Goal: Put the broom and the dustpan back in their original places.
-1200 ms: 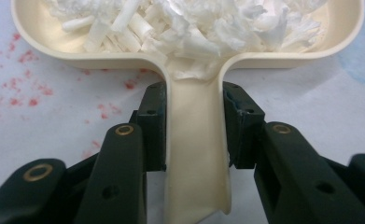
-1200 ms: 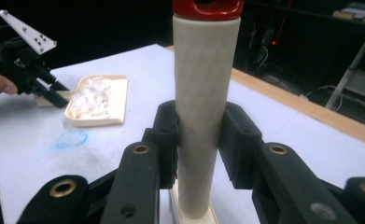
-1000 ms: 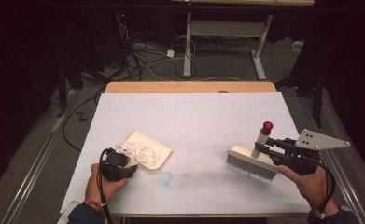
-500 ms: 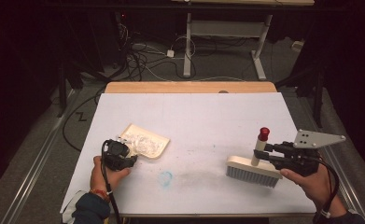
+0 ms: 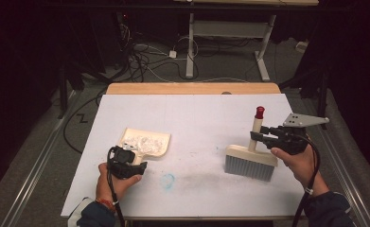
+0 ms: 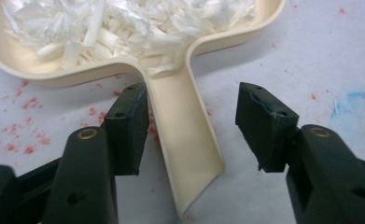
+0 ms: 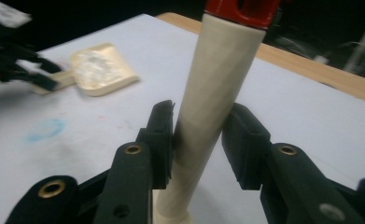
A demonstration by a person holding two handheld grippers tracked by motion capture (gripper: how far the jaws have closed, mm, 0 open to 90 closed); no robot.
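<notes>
The shreds (image 6: 124, 23) have been gathered in the dustpan (image 5: 145, 143) toward the table's (image 5: 192, 113) left edge. The left gripper (image 5: 126, 163) has just been opening, its jaws apart around the handle. The right gripper (image 7: 196, 140), just loosening, seemingly still touches the brush (image 5: 251, 158) near the right edge. Emptying remains.

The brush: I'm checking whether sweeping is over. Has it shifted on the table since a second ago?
Yes. The brush, its handle between the right tool's jaws, has slid rightward, away from the blue mark toward the table's right edge.

Dark lab: floor cables (image 5: 145, 61), desk frame (image 5: 192, 42).
</notes>
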